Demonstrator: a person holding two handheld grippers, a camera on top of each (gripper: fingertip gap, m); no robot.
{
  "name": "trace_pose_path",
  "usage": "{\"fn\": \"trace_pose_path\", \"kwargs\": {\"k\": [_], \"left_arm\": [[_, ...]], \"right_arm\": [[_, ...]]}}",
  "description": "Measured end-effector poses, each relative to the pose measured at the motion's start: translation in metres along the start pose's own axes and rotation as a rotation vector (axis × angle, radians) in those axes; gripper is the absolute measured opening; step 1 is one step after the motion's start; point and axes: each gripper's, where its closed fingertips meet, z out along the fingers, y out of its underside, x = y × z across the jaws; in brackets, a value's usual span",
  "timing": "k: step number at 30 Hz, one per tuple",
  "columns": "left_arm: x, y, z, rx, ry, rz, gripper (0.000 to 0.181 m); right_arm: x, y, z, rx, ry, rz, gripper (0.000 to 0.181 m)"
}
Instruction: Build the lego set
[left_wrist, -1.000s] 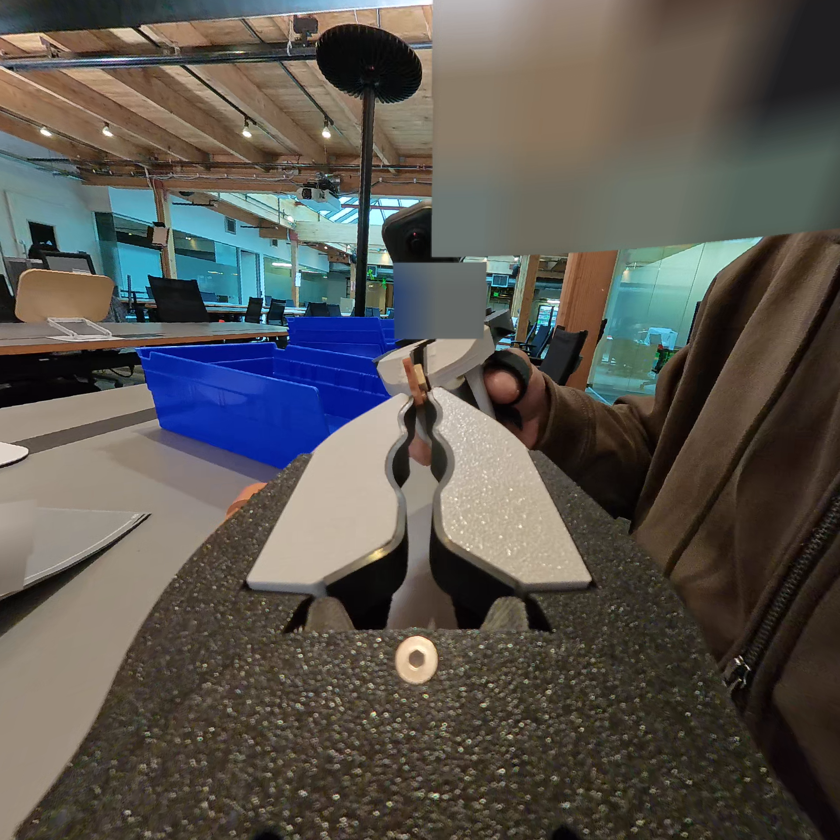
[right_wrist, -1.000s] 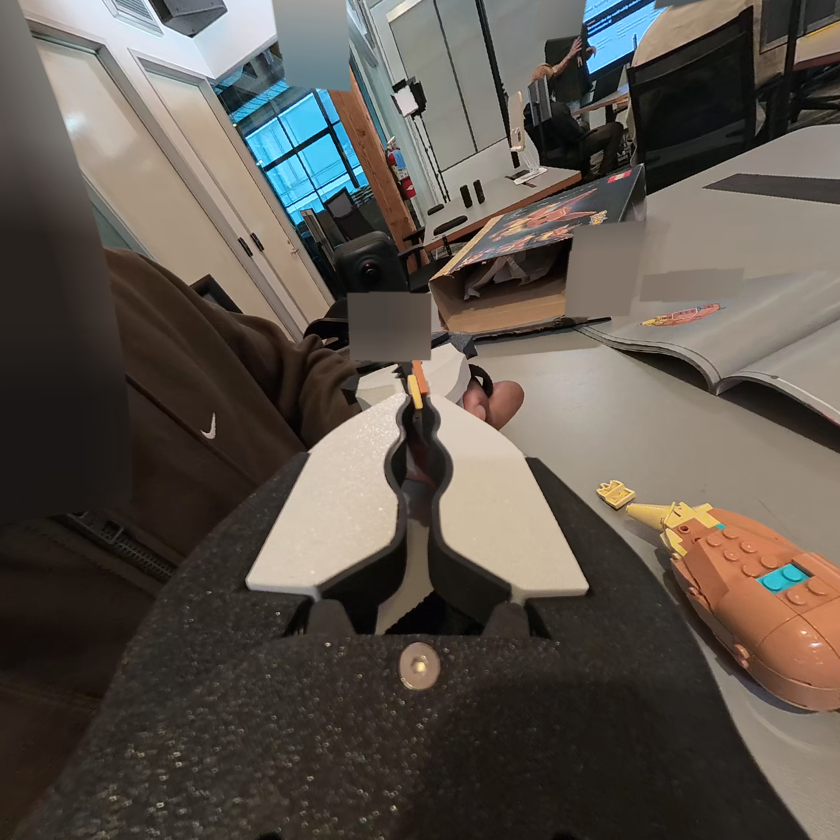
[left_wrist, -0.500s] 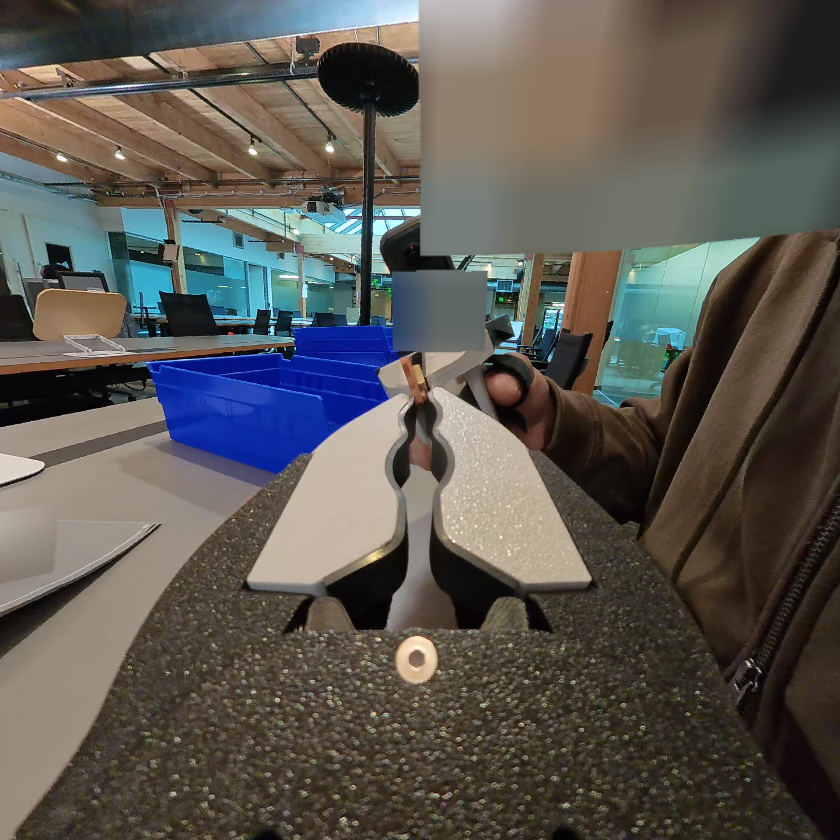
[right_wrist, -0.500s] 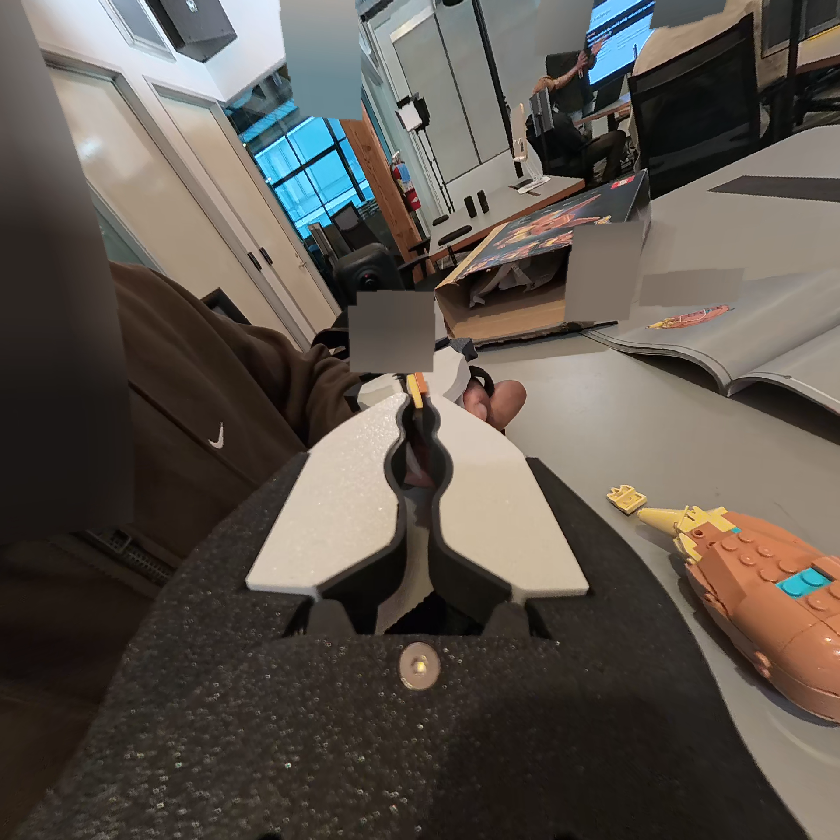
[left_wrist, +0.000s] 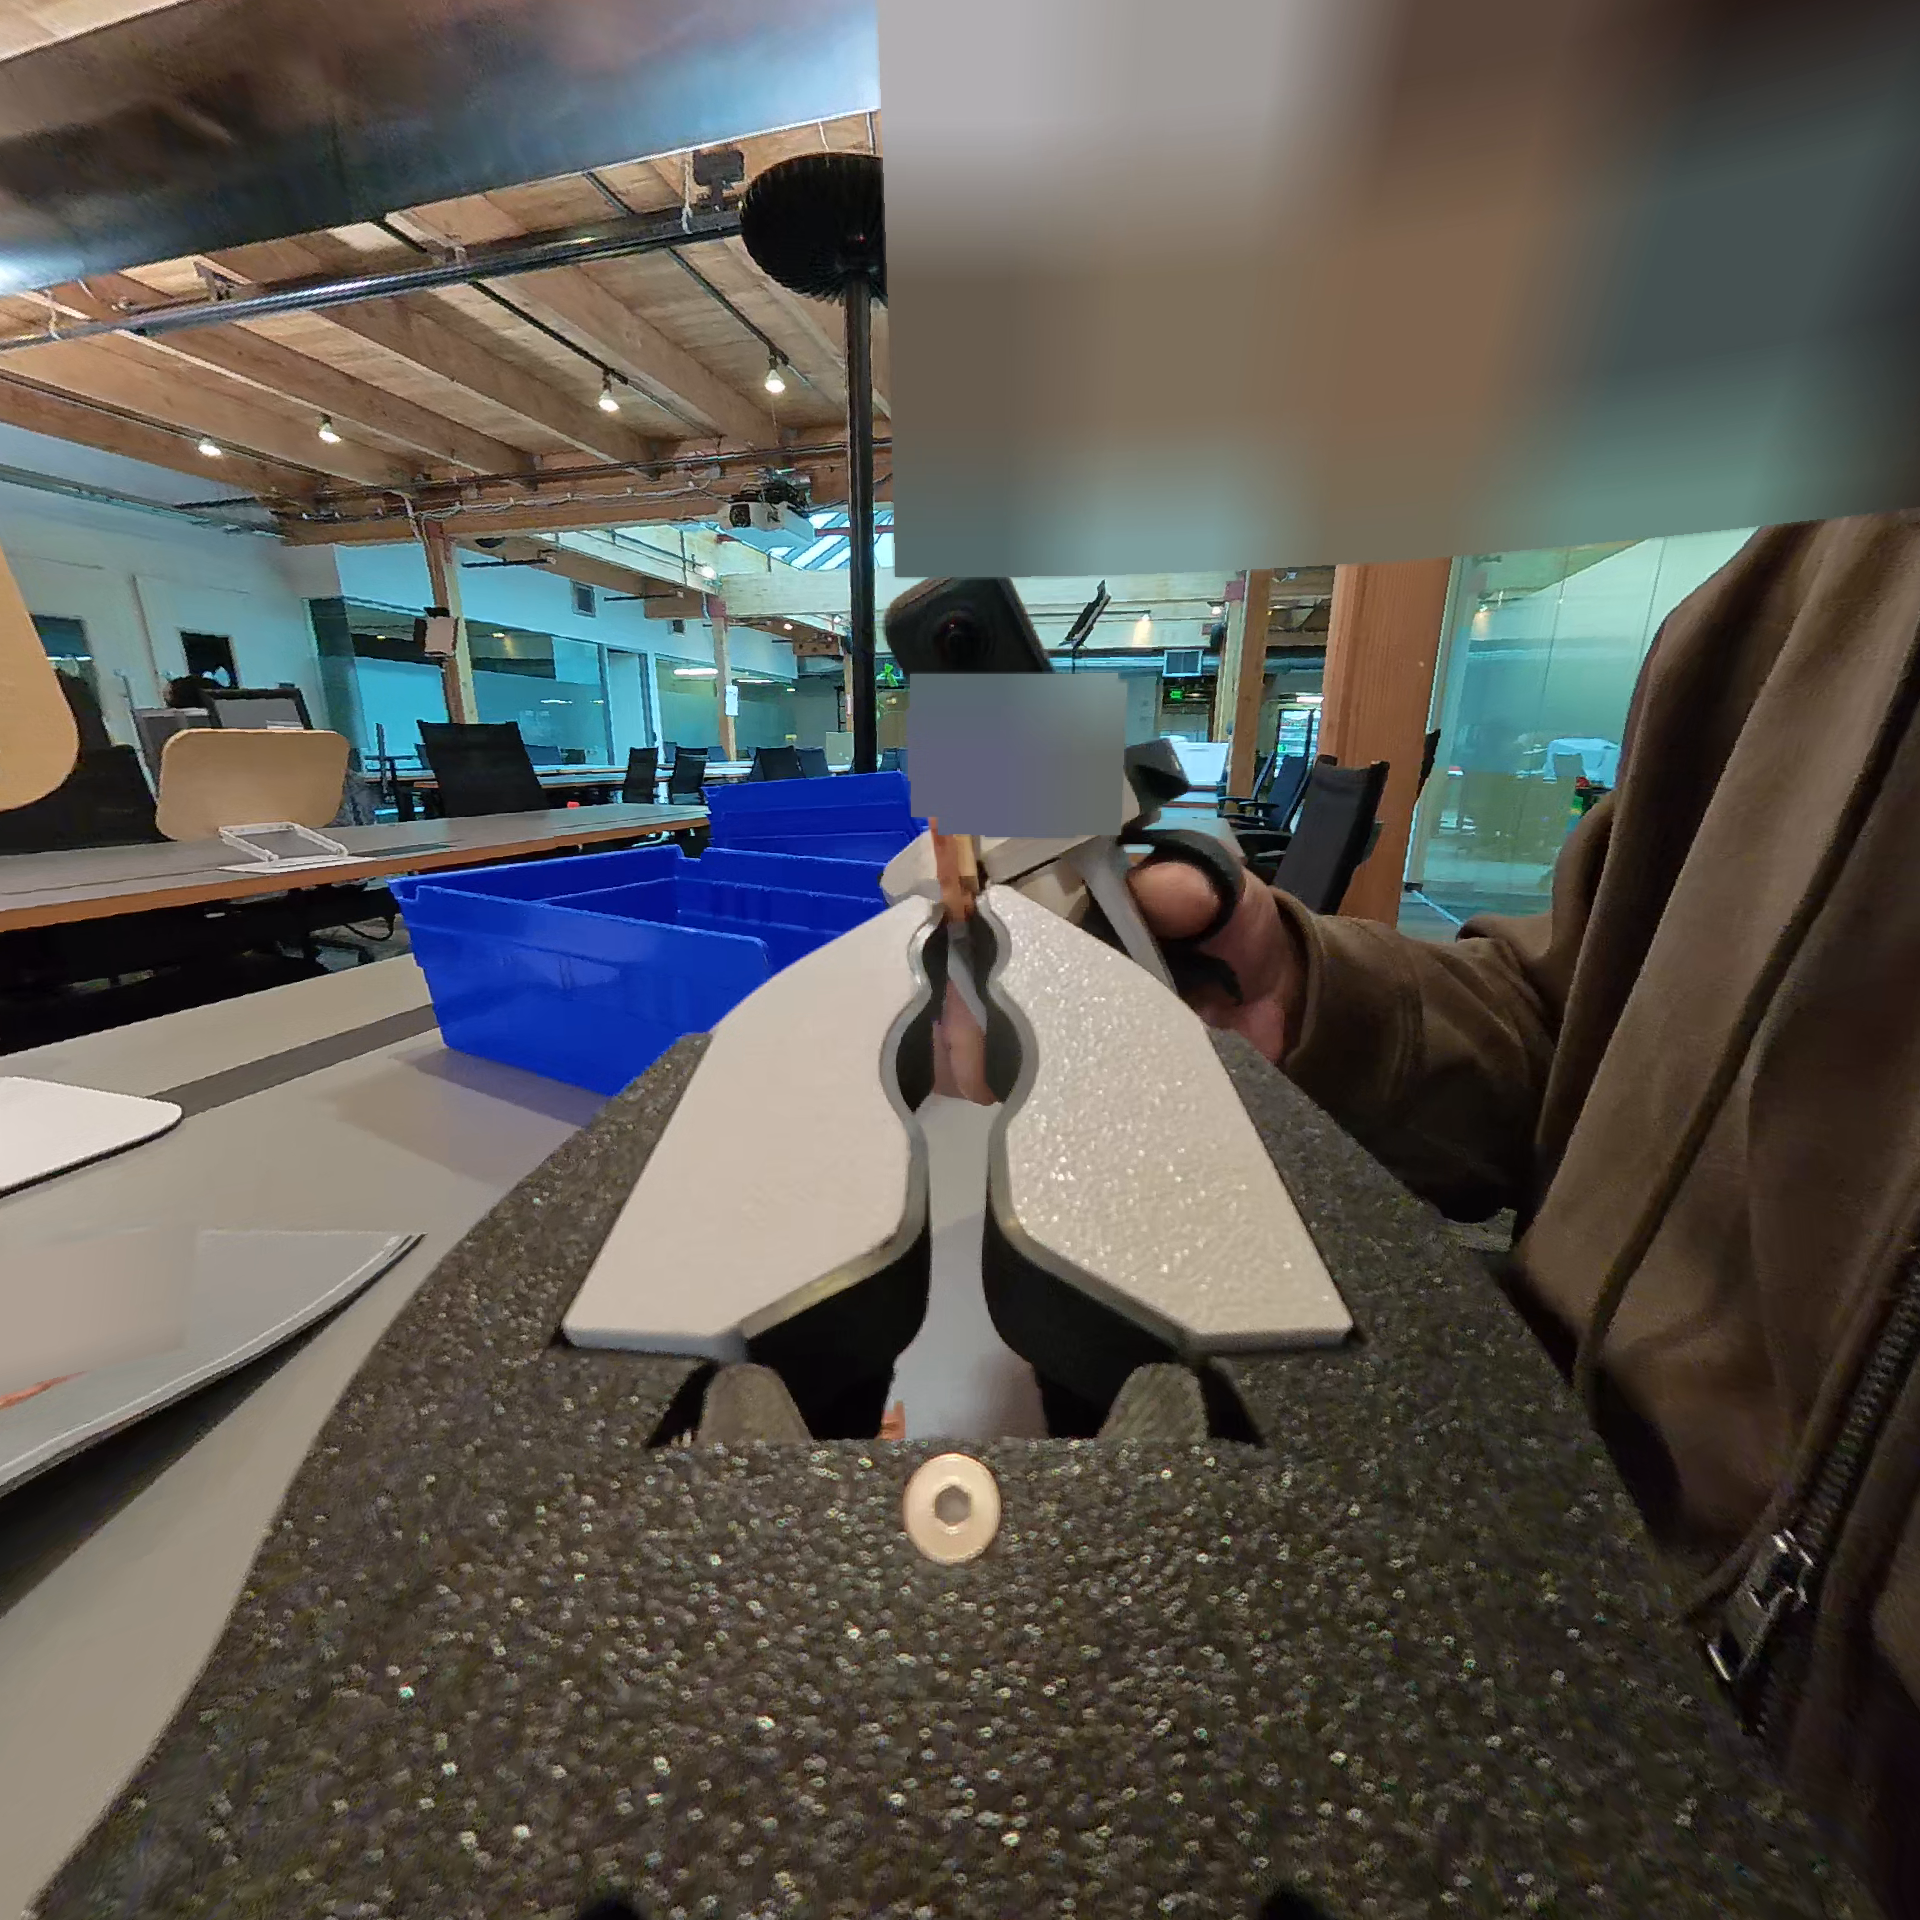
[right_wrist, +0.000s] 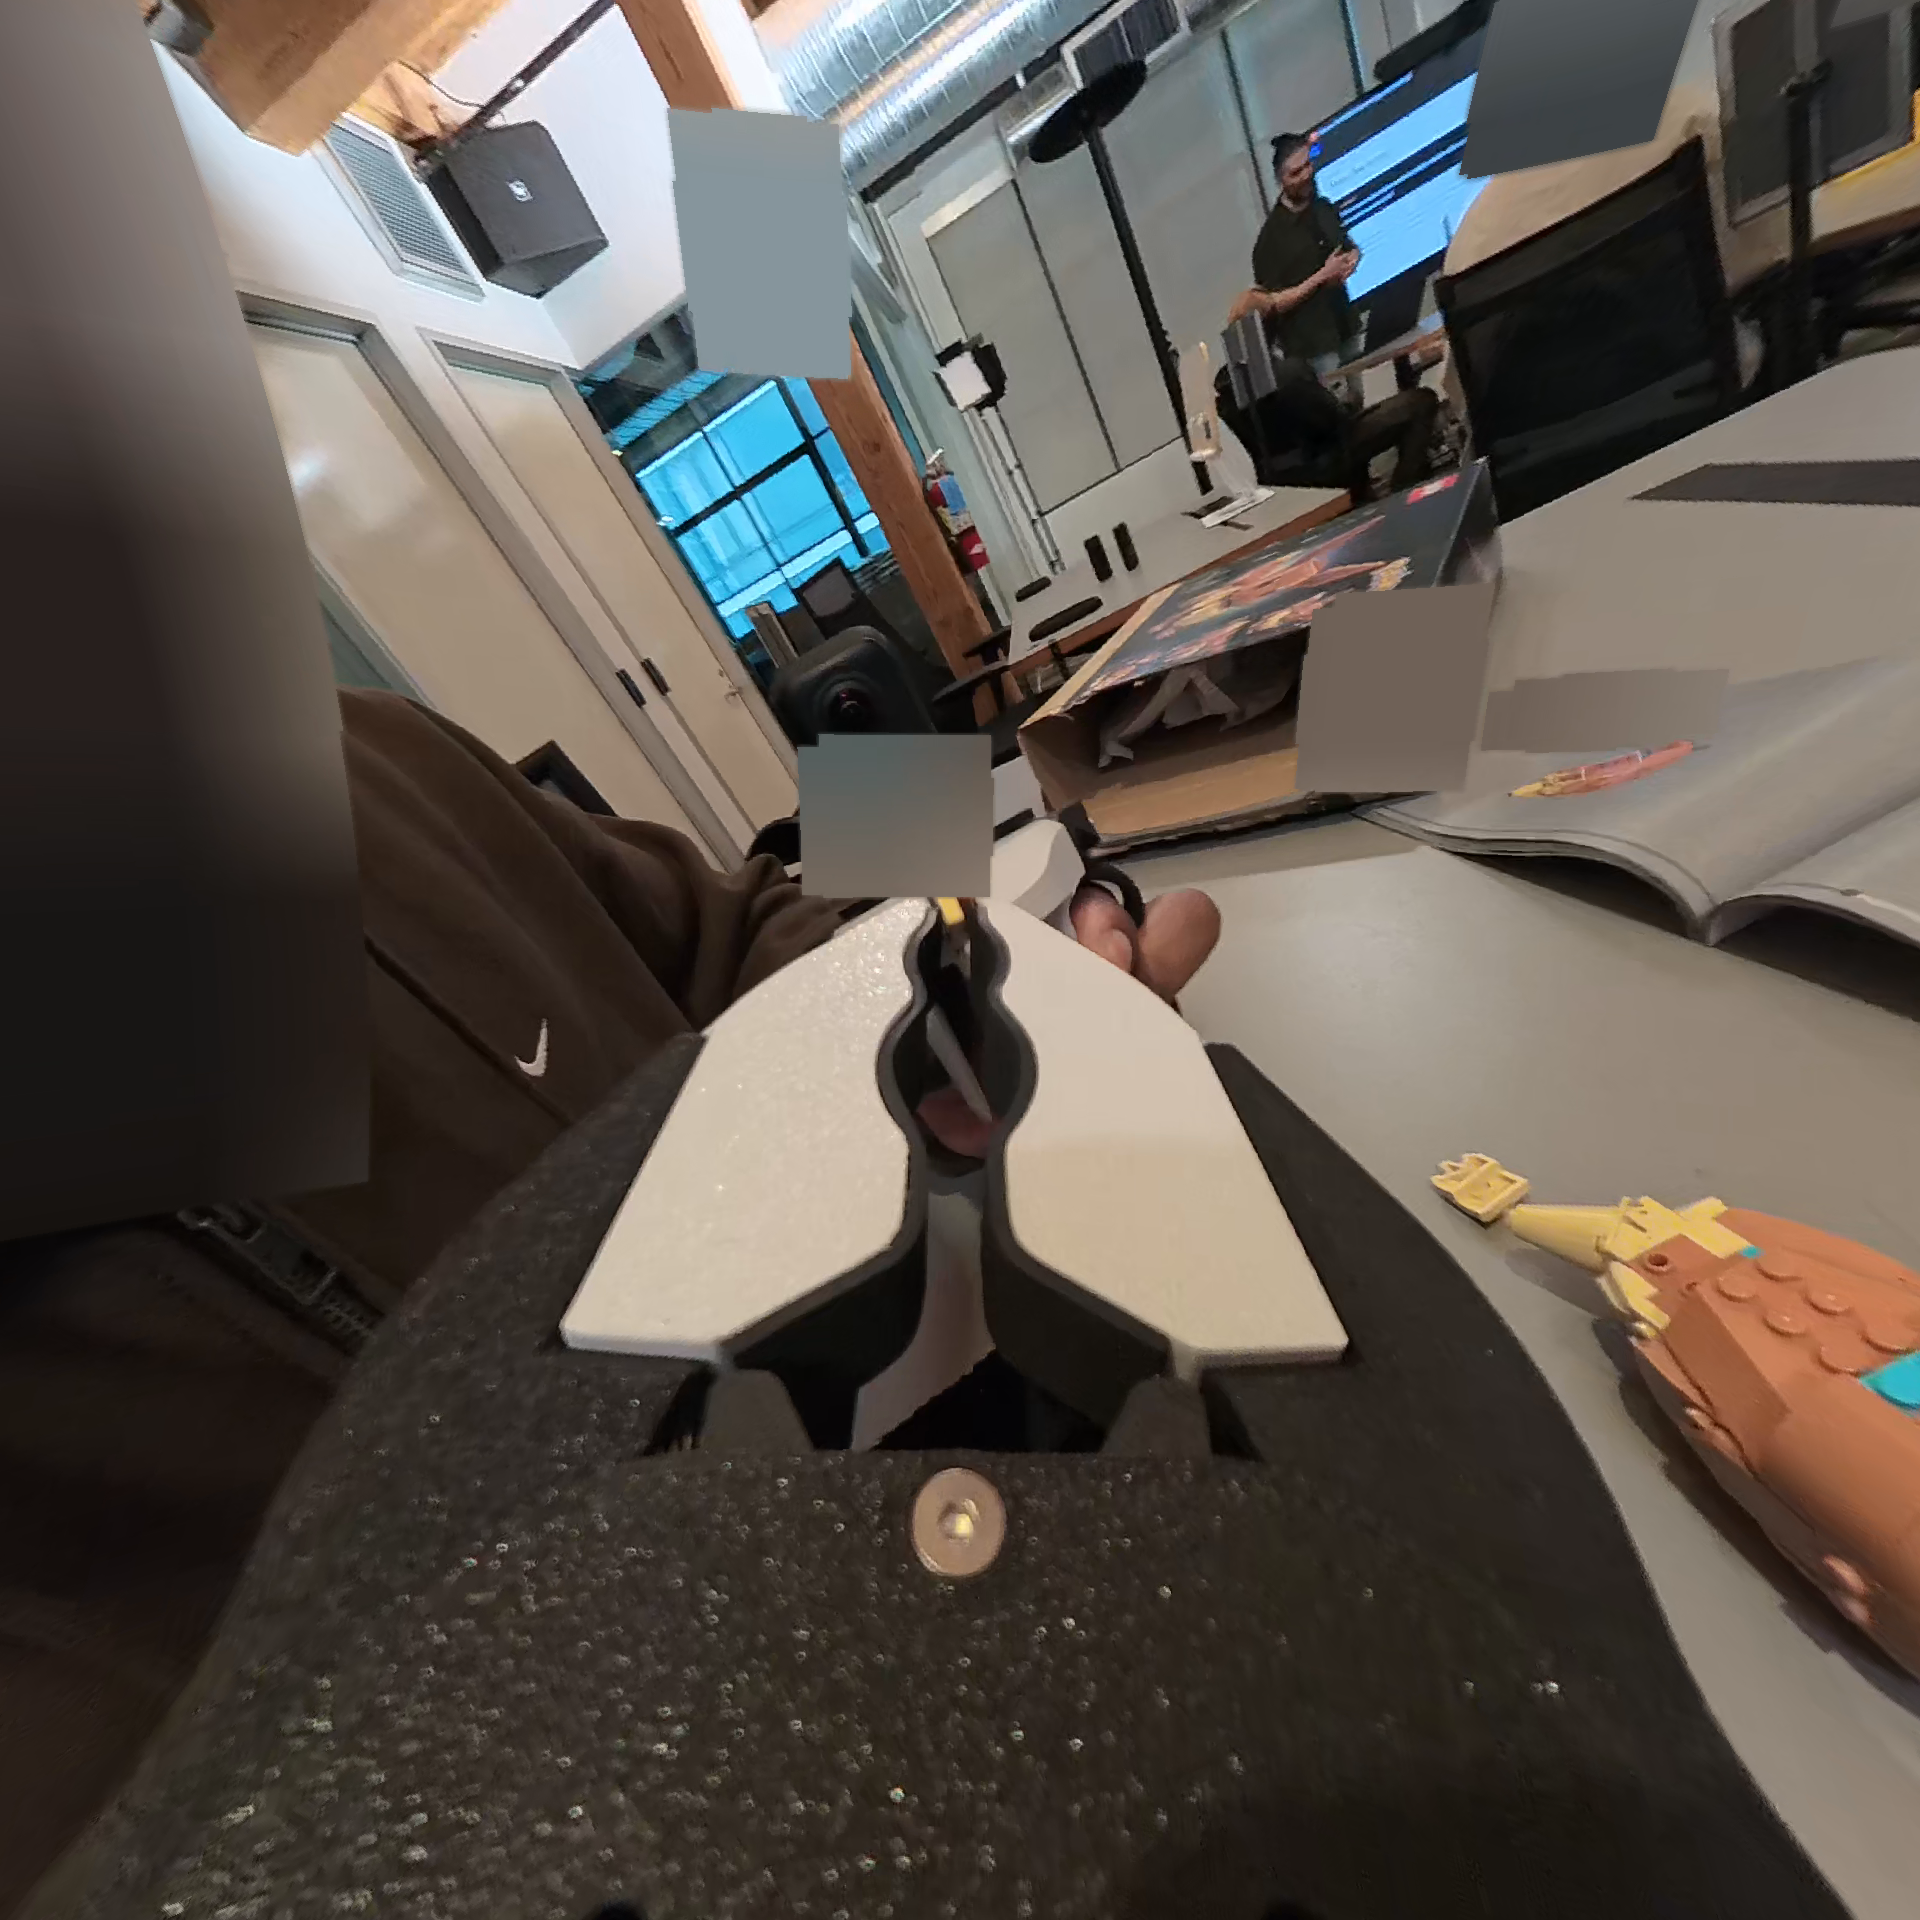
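Note:
My left gripper (left_wrist: 956, 914) is shut on a small brown lego piece (left_wrist: 948, 871) held up in the air. My right gripper (right_wrist: 961, 928) is shut on a small yellow lego piece (right_wrist: 950, 912). The two grippers face each other tip to tip, and the pieces touch between them. The right gripper's body (left_wrist: 1049, 860) and the hand on it (left_wrist: 1195, 914) show beyond my left tips. The left gripper's body (right_wrist: 1039, 860) shows beyond my right tips. A partly built orange-brown lego model (right_wrist: 1766, 1382) lies on the grey table (right_wrist: 1403, 987).
A small loose yellow piece (right_wrist: 1475, 1184) lies next to the model's pointed end. An open lego box (right_wrist: 1195, 727) and an open instruction booklet (right_wrist: 1714, 842) lie farther back. Blue bins (left_wrist: 582, 966) stand on the table. A person's brown sleeve (left_wrist: 1714, 1039) is close by. My two grippers' fingertips are within a few centimetres of each other.
Both grippers stay shut and tip to tip. Both views have swung: the blue bins shifted right in the left view, and the model slid right and down in the right view.

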Motion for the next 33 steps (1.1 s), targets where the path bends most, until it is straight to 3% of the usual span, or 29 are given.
{"fn": "trace_pose_path", "kwargs": {"k": [7,11,16,22,33], "left_arm": [[-0.01,0.002,-0.002,-0.011,-0.022,-0.129,0.004],[-0.009,0.009,0.002,-0.049,0.007,-0.205,0.004],[-0.005,0.021,0.004,-0.151,0.008,-0.119,0.004],[-0.002,0.021,0.005,-0.149,0.028,-0.154,0.004],[0.0,0.047,0.007,-0.349,0.021,-0.133,0.004]], "right_arm": [[0.011,-0.011,-0.013,-0.003,0.137,-0.181,0.006],[0.016,-0.013,-0.014,-0.038,0.12,-0.146,0.009],[0.02,-0.007,-0.015,-0.132,0.072,-0.073,0.003],[0.021,0.003,-0.011,-0.222,0.038,-0.022,0.003],[0.023,0.015,-0.013,-0.337,0.034,-0.114,0.003]]}}
